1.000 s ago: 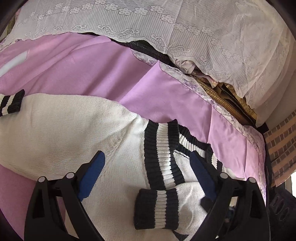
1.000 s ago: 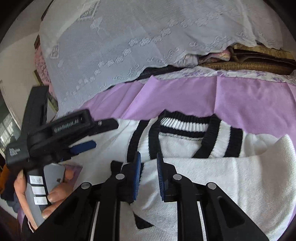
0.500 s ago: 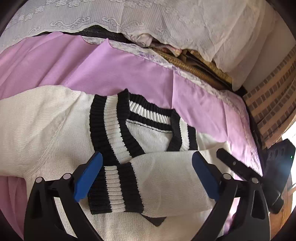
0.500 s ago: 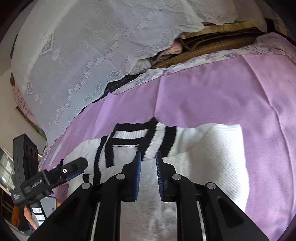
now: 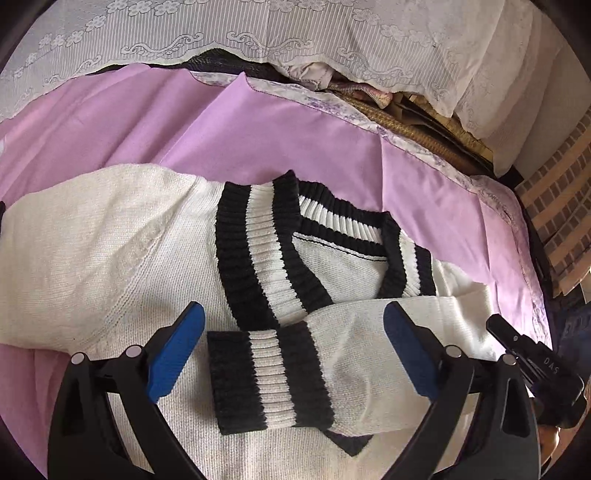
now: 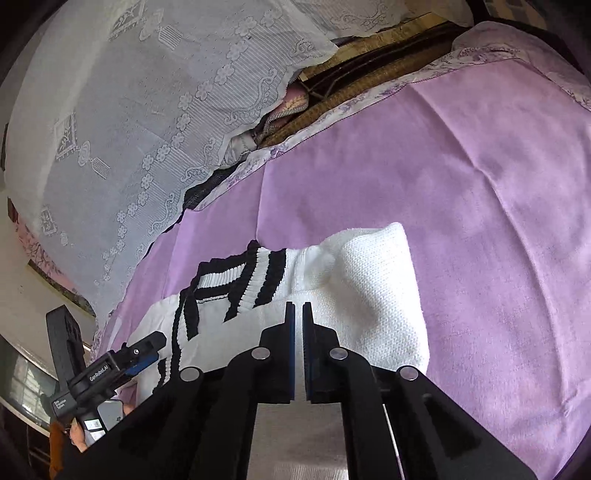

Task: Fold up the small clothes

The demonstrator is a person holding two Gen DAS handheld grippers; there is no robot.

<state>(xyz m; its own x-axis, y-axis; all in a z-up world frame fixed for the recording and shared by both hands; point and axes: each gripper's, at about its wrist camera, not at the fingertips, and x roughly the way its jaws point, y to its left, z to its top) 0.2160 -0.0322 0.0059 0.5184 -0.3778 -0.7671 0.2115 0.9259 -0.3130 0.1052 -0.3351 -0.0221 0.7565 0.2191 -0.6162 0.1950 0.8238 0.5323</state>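
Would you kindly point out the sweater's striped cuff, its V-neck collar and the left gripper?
striped cuff (image 5: pixel 266 380), left wrist view, on its white middle band.
V-neck collar (image 5: pixel 269 266), left wrist view, on its ribbed left band.
left gripper (image 5: pixel 291 354), left wrist view, midway between its blue fingertips.

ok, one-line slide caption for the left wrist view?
Open left gripper hovers over the white knit sweater's black-striped cuff, sleeve folded across its chest.

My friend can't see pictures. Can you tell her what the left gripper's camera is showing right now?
A white sweater with a black-and-white striped collar lies on a purple sheet, one sleeve folded across its front. The left gripper is wide open, its blue fingers on either side of the sleeve's striped cuff. A white lace cloth hangs behind.
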